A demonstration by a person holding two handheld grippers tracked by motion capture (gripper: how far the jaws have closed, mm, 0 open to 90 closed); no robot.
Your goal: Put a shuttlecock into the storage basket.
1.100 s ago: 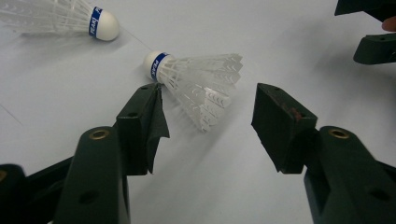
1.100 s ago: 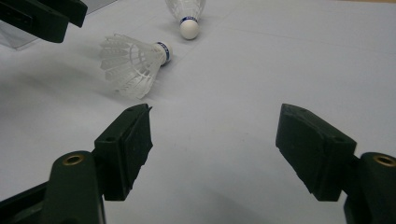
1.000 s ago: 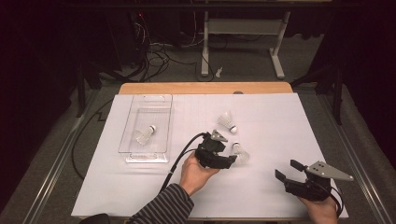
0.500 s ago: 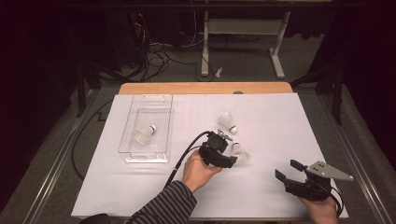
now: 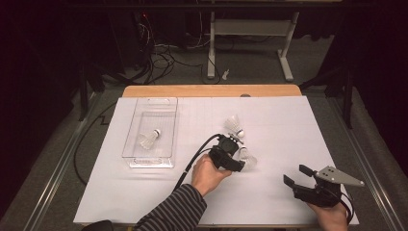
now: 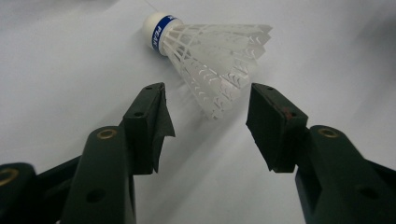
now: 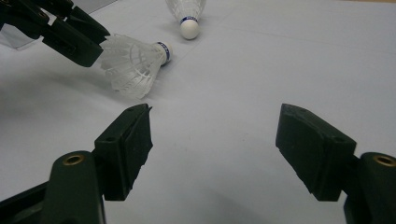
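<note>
Now the left gripper (image 6: 208,123) reaches for a shuttlecock (image 6: 205,56) lying on its side in the middle of the tabletop (image 5: 288,125). Its jaws have just been closing but don't touch the feathers yet. Next, push closer and squeeze. The right gripper (image 5: 296,175) waits, jaws wide apart.

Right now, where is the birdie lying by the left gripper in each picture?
High view: the near shuttlecock lies mid-table, just right of the left gripper.
Left gripper view: it lies top centre, just beyond the open jaws.
Right gripper view: it is upper left.
Shared landmark: its blue-banded cork tip.
</note>
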